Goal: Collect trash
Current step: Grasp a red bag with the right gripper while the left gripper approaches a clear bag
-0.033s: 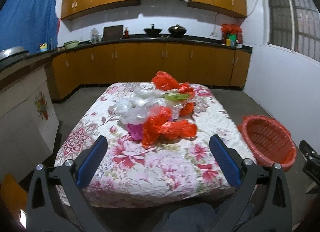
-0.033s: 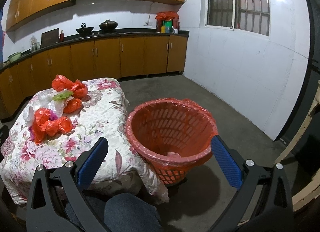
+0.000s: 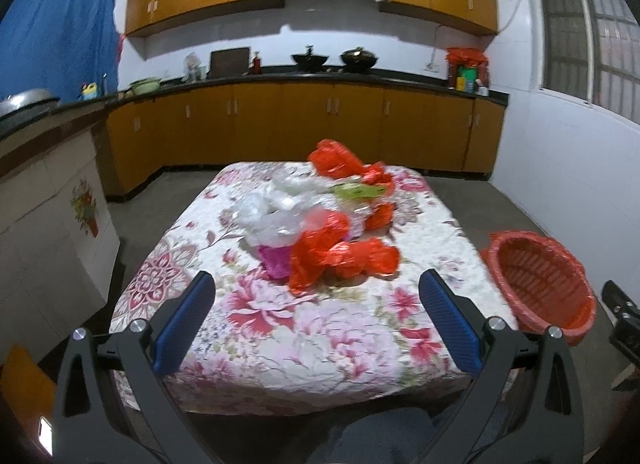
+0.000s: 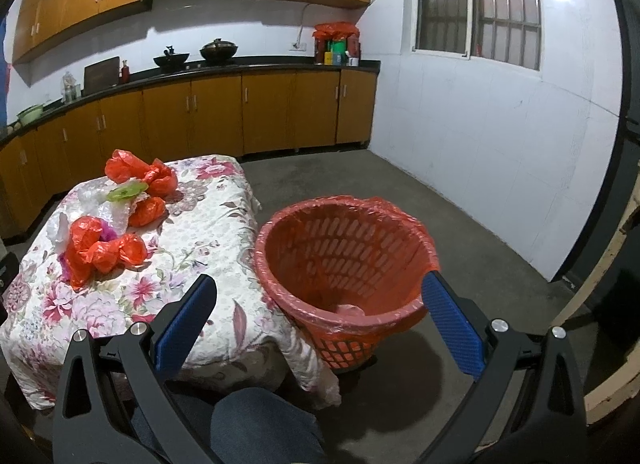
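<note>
Your trash is a loose heap of crumpled plastic bags [image 3: 320, 220] lying in the middle of the table [image 3: 344, 340], red ones at the near and far ends, clear and white ones between, a pink scrap and a green piece tucked in. Nearest you is the red bag cluster [image 3: 344, 256], at about 12 o'clock from the left gripper [image 3: 320, 328]. Judge these as very light, limp and slippery film: they will likely crush flat and may trail or drag a neighbour along. Pinch a bunched fold or knot on the near red cluster rather than a flat flap.

Your left gripper hangs over the near table edge, jaws wide apart and holding nothing. Your right gripper [image 4: 320, 328] is likewise spread wide and empty, pointed at the red basket [image 4: 404, 220], which stands on the floor just beside the table's corner, at 3 o'clock from the heap, lined with red film.

The table wears a flowered cloth [image 4: 208, 232] that hangs over the edges and could snag and lift. Beyond, at 12 o'clock, a counter with wooden cabinets [image 3: 304, 120]; bare concrete floor [image 4: 460, 200] around.
</note>
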`<state>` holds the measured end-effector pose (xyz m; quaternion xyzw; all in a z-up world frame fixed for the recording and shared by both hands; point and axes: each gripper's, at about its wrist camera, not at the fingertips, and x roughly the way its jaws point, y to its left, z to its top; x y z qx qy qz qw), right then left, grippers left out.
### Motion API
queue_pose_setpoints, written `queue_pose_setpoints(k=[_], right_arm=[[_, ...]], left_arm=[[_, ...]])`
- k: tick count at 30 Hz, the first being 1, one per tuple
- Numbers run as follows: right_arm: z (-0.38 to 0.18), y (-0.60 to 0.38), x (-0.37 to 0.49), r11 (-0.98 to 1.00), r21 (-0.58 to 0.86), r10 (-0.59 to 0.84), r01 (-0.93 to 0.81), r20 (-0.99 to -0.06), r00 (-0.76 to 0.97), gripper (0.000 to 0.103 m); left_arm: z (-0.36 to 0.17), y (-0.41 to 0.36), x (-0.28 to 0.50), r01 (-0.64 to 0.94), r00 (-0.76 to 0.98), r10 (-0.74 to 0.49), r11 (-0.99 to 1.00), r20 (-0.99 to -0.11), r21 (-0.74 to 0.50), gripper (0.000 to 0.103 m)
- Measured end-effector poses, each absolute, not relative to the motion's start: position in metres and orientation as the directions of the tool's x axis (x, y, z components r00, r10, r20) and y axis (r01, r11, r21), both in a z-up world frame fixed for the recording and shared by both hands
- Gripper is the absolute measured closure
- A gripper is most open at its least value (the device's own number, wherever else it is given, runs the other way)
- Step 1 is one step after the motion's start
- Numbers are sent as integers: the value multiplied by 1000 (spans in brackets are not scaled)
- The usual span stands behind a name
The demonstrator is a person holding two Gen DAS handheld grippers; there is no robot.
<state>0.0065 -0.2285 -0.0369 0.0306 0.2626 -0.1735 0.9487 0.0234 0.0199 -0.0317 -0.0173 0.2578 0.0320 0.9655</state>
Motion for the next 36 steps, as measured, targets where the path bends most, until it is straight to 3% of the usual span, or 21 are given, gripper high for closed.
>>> queue_pose_setpoints(k=[7,15,20,29,36], right_arm=[[-42,-217,40,960,15,-228,279,-535,814,2],[-45,-164,104,996,59,-26,68,-535,844,3],[-67,-110,156,996,58,84,-61,-596,798,19],[-112,-57,221,993,66,117,-99,-694,710,24],[-137,-47,225,985,73,161,-158,-728,666,24]], left_arm=[[-40,63,51,-162,834,110,986,-541,-50,4],[-46,107,70,-261,819,193,964,-541,-52,4],[-51,128,76,-303,806,226,952,-546,-53,4],[-65,149,84,-337,781,244,940,-575,-59,4],[-73,154,92,-343,774,242,937,-585,-65,4]])
